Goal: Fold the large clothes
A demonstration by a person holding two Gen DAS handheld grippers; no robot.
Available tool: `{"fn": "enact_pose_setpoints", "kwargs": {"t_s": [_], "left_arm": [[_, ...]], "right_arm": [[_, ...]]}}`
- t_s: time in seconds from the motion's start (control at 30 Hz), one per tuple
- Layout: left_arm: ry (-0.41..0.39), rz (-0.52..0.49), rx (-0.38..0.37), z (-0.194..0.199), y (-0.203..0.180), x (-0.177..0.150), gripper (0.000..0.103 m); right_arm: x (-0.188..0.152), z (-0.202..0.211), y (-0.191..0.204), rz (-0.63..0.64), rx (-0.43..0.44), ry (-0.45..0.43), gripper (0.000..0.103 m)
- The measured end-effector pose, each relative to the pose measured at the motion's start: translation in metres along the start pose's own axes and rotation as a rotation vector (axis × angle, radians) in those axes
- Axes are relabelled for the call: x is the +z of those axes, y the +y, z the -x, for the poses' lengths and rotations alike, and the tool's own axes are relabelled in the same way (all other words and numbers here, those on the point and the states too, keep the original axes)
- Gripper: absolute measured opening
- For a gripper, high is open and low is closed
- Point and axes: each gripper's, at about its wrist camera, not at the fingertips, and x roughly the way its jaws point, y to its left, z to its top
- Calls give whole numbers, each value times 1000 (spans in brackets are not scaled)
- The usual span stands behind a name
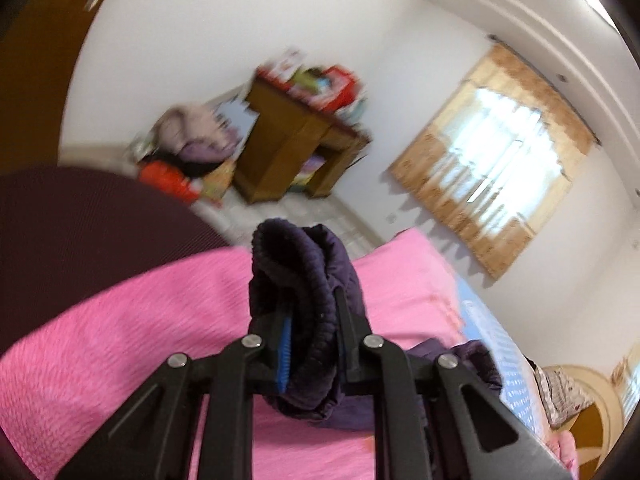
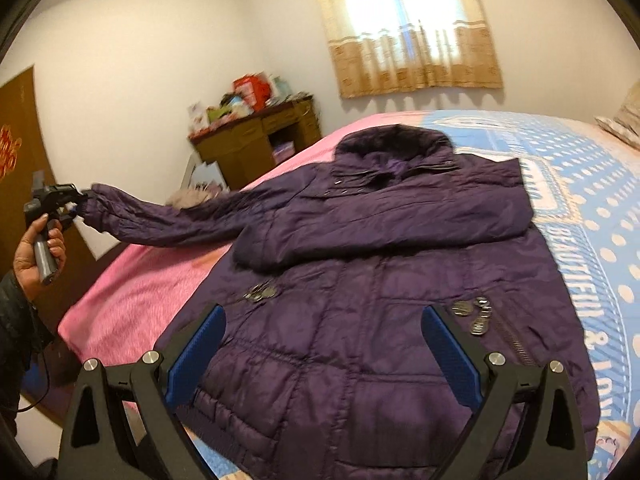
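Note:
A dark purple padded jacket [image 2: 380, 280] lies front-up on the bed, collar toward the window. One sleeve is folded across its chest. The other sleeve [image 2: 168, 220] stretches out to the left over the pink bedspread. My left gripper [image 1: 312, 300] is shut on that sleeve's ribbed cuff [image 1: 292, 264]; it also shows in the right wrist view [image 2: 76, 200], held in a hand beyond the bed's left edge. My right gripper [image 2: 324, 320] is open and empty, hovering above the jacket's lower front.
The bed has a pink bedspread [image 2: 140, 292] on the left and a blue patterned sheet [image 2: 592, 216] on the right. A wooden desk [image 2: 256, 140] piled with boxes stands by the far wall. A curtained window [image 2: 408, 28] is behind the bed.

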Motion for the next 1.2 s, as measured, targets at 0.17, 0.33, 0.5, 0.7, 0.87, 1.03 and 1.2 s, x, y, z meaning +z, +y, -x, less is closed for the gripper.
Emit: {"fn": "enact_pose_setpoints", "kwargs": {"t_s": [0.17, 0.33, 0.5, 0.7, 0.87, 1.03, 1.2], "left_arm": [[-60, -129, -123, 2, -92, 14, 17], [-64, -309, -250, -2, -192, -6, 11], [61, -495, -436, -24, -303, -81, 3], [246, -669, -523, -48, -368, -219, 5], [290, -762, -480, -29, -347, -251, 67], [173, -772, -362, -16, -292, -217, 91], [64, -691, -138, -12, -199, -166, 100]], "right_arm": [[1, 10, -31, -97, -26, -33, 98], [-1, 26, -54, -142, -52, -73, 98], [-10, 35, -81, -191, -92, -82, 98], [-24, 44, -110, -221, -162, -64, 98], [-25, 40, -121, -245, -161, -32, 98], [0, 16, -100, -229, -21, 27, 98], [52, -27, -60, -237, 190, 93, 98]]}}
